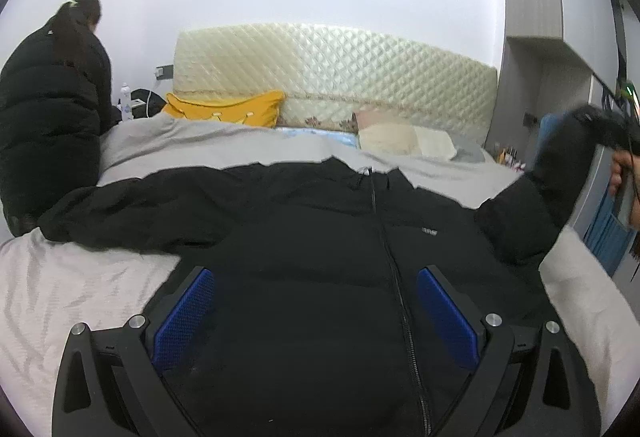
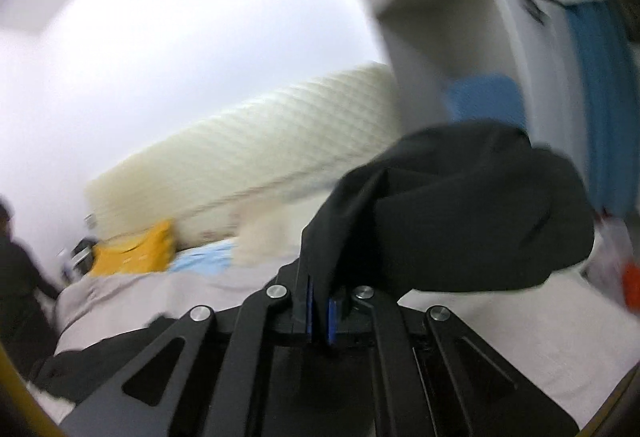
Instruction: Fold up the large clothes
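A black puffer jacket [image 1: 320, 237] lies front up on the grey bed sheet [image 1: 60, 289], zip closed, collar toward the headboard. My left gripper [image 1: 316, 277] is open, its blue pads [image 1: 184, 317] spread wide just above the jacket's lower body. The jacket's right sleeve [image 1: 560, 165] is lifted off the bed at the right. My right gripper [image 2: 320, 297] is shut on that sleeve's cuff [image 2: 460, 205], which bulges above the jaws. The left sleeve [image 1: 120, 205] lies flat, stretched out to the left.
A person in a black coat [image 1: 48, 117] stands at the bed's far left. A yellow pillow [image 1: 224, 109], a cream pillow [image 1: 404, 141] and a quilted headboard [image 1: 332, 69] are at the far end. A grey cabinet [image 1: 532, 77] and blue curtain [image 2: 600, 97] stand to the right.
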`<state>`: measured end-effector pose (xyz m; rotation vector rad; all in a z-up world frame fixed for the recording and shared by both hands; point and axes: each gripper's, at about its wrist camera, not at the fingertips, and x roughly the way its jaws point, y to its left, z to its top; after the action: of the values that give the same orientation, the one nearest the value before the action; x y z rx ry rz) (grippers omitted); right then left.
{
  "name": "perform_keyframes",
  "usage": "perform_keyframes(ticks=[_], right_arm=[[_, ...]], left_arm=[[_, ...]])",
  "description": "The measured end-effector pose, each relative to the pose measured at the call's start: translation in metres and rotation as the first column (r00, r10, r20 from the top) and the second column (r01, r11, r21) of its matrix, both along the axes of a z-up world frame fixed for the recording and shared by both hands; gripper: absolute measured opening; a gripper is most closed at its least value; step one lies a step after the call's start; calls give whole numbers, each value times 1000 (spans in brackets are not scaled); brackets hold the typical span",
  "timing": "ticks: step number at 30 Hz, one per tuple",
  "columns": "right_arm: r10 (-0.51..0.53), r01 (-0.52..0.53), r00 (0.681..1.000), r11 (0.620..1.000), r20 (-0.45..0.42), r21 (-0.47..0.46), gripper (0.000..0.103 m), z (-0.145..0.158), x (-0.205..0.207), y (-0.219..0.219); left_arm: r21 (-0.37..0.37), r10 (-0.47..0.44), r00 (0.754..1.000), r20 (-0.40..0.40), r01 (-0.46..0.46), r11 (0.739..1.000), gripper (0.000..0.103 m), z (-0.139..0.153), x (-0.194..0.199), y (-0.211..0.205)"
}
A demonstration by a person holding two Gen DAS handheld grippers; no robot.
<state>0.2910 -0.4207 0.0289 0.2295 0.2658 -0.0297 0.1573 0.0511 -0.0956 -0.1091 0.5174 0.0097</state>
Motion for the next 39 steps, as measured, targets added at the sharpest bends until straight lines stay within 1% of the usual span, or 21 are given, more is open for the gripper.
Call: perform_keyframes(ticks=[2, 4, 5, 8, 11, 13, 15, 18, 21, 23, 25, 27, 29, 31, 32, 34, 35, 36, 38, 39], right_arm=[[87, -87, 996, 992, -8, -95, 5, 20, 0, 66], [161, -164, 986, 968, -32, -189, 5, 25, 1, 125], [199, -207, 978, 950, -57, -234, 5, 24, 1, 156], [282, -305, 952, 907, -119, -290, 5, 9, 3, 227], [332, -378, 923, 877, -195, -298, 5, -27, 12, 285], [351, -422, 901, 848, -257, -322, 5, -60, 15, 323], [366, -458, 878, 830, -309, -317, 5, -94, 15, 353], [377, -511, 834, 804, -404, -304, 5, -152, 14, 392], [359, -548, 791, 775, -495, -314, 5, -201, 19, 412], [345, -556, 781, 764, -520, -328, 5, -216, 18, 421], [345, -561, 778, 758, -525, -332, 7, -217, 15, 419], [370, -571, 763, 771, -530, -283, 13, -208, 11, 409], [388, -570, 753, 788, -532, -231, 16, -194, 4, 392], [405, -588, 737, 779, -541, -217, 19, -187, 1, 385], [410, -592, 739, 774, -535, -225, 24, -181, -6, 382], [422, -589, 745, 780, -517, -212, 50, -176, -24, 371], [432, -582, 752, 790, -498, -193, 80, -170, -33, 364], [438, -571, 769, 797, -465, -194, 87, -161, -47, 357], [433, -552, 789, 811, -435, -194, 87, -151, -63, 343], [419, -530, 805, 827, -420, -189, 87, -143, -73, 335]], left_arm=[[-2, 8, 1000, 20, -8, 1000, 102, 7, -9, 8], [-3, 14, 999, 31, -14, 1000, 102, 12, -16, 15], [-5, 22, 999, 40, -21, 1000, 102, 15, -20, 21], [-32, 50, 998, 48, -49, 998, 102, 19, -26, 38], [-74, 78, 996, 38, -75, 994, 102, 21, -26, 56], [-92, 90, 995, 37, -86, 992, 102, 21, -28, 66], [-101, 109, 993, 38, -105, 989, 102, 20, -30, 75], [-126, 111, 994, 23, -108, 986, 102, 16, -28, 85], [-124, 103, 995, 0, -102, 987, 102, 10, -24, 88], [-110, 96, 995, -6, -97, 989, 102, 7, -20, 85], [-106, 86, 996, -18, -87, 991, 102, 4, -18, 84], [-111, 78, 997, -22, -80, 991, 102, 4, -16, 83], [-111, 74, 997, -20, -75, 991, 102, 5, -14, 82], [-110, 61, 998, -19, -62, 992, 102, 6, -15, 80], [-107, 51, 999, -16, -52, 993, 102, 8, -17, 77], [-98, 31, 999, -11, -32, 995, 102, 11, -21, 73], [-95, 19, 1000, -6, -19, 995, 102, 14, -23, 70], [-94, 12, 1000, 0, -12, 995, 102, 15, -26, 68], [-89, -5, 1000, 14, 6, 996, 102, 20, -32, 64], [-85, -12, 1000, 16, 14, 996, 102, 21, -34, 61]])
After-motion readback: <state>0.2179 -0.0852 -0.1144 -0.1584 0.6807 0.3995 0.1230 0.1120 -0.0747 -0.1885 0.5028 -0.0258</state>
